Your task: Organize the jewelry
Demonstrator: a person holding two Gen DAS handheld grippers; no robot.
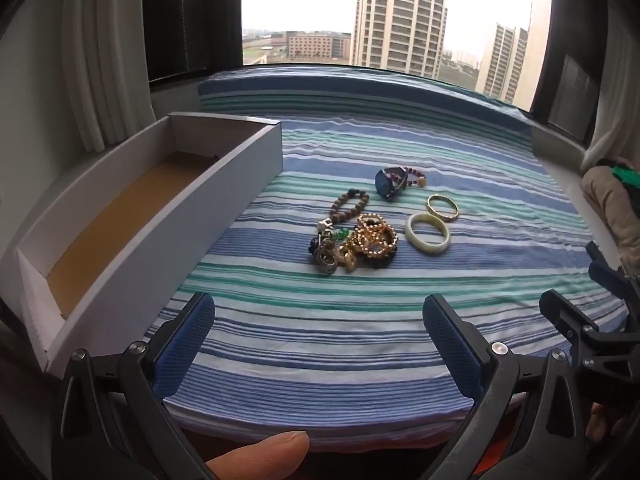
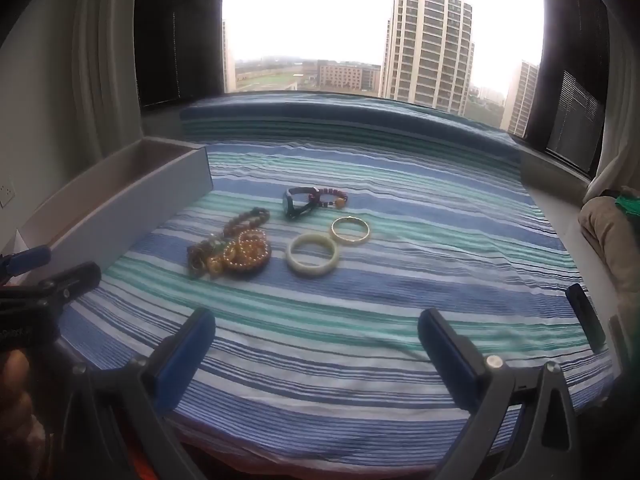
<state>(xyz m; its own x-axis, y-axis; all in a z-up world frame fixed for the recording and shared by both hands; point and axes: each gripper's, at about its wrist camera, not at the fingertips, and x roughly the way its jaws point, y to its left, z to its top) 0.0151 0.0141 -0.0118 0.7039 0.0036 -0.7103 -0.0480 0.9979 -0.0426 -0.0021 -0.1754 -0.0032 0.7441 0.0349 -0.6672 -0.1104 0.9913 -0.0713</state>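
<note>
**Both grippers open, jewelry ahead, box to the left**

The left gripper (image 1: 318, 344) and the right gripper (image 2: 316, 354) both stand with jaws spread wide and nothing between them. Each hovers over the near edge of the striped bedsheet (image 1: 360, 352), angled downward toward the jewelry.

The jewelry lies in the middle of the sheet, ahead of both grippers and well apart from them. A tangled pile of gold chain and beads (image 1: 354, 242) sits nearest the box. Just right of it lies a white bangle (image 1: 427, 232), flat on the sheet. A gold bangle (image 1: 443, 207) lies beyond that, and farther still a dark watch (image 1: 390, 183) touches a red bead bracelet (image 1: 416, 176).

The open white box (image 1: 168, 216) stands at the left, empty, its long axis running from near to far.

Governing relation — the box lies left of the pile, so each piece must travel leftward. In the left wrist view the pile sits almost straight ahead; in the right wrist view the white bangle does. By judgement, the left gripper is the better placed for the pile and for the box.
</note>
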